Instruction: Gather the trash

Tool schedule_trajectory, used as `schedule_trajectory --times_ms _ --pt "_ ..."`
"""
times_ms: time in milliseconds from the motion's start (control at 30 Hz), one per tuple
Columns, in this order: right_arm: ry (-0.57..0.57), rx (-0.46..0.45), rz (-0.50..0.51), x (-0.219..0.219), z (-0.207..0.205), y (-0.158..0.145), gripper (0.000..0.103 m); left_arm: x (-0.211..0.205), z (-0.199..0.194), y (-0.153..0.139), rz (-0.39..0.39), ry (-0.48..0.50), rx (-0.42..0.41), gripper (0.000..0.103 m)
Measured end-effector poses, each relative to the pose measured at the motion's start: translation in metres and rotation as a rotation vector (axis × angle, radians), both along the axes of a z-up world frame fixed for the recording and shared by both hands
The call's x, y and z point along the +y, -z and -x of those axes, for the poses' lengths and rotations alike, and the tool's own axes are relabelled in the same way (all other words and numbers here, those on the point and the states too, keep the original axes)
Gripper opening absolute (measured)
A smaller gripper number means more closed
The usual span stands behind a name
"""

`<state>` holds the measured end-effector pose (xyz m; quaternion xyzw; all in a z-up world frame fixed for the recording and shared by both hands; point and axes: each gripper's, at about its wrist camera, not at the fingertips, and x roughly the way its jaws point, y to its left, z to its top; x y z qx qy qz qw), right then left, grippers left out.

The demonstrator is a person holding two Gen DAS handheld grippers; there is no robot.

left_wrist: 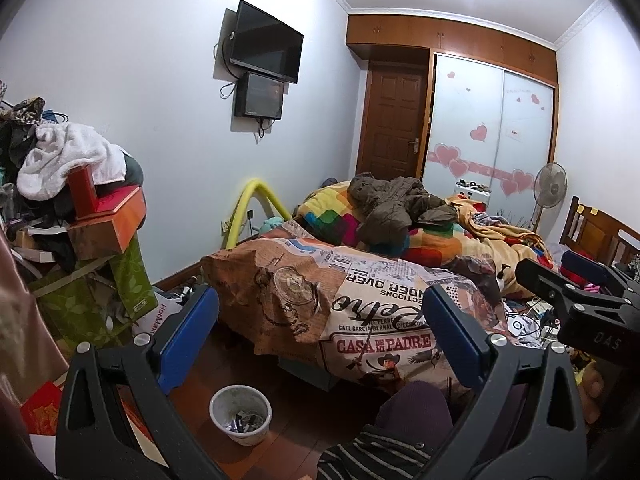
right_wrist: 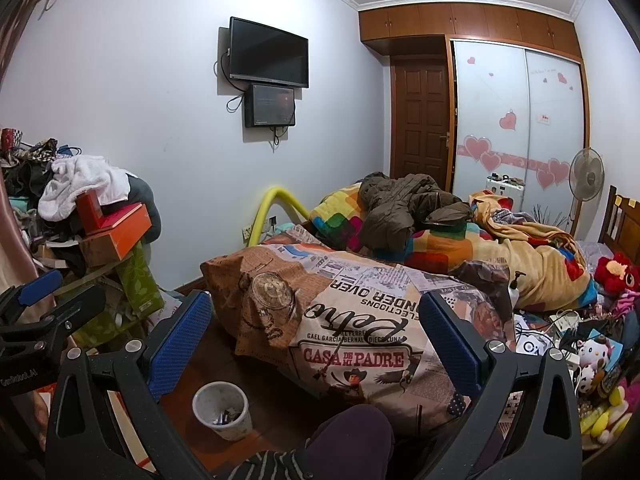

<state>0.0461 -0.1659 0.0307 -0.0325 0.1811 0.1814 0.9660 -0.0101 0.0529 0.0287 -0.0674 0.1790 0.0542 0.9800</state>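
A small white waste bin point(left_wrist: 240, 413) point(right_wrist: 222, 409) stands on the wooden floor beside the bed, with dark scraps inside. My left gripper point(left_wrist: 320, 340) is held up above it, open, blue pads wide apart and nothing between them. My right gripper point(right_wrist: 316, 344) is open too, likewise empty. Each gripper shows in the other's view: the right gripper point(left_wrist: 580, 284) at the right edge, the left gripper point(right_wrist: 36, 304) at the left edge. A person's knee point(right_wrist: 352, 428) in dark trousers sits low between the fingers.
A bed with a printed quilt point(left_wrist: 360, 312), colourful blankets and a brown jacket point(left_wrist: 396, 208) fills the middle. Piled boxes and clothes point(left_wrist: 80, 208) stand at left. Toys, cables and small clutter point(right_wrist: 580, 352) lie at right. Door, wardrobe and fan stand at the far end.
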Motion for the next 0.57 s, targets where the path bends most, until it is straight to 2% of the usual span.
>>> schedule_trajectory --times_ms 567 --pt "0.003 0.014 -0.004 -0.003 0.0 0.008 0.103 -0.003 0.001 0.011 -0.015 0.021 0.012 0.102"
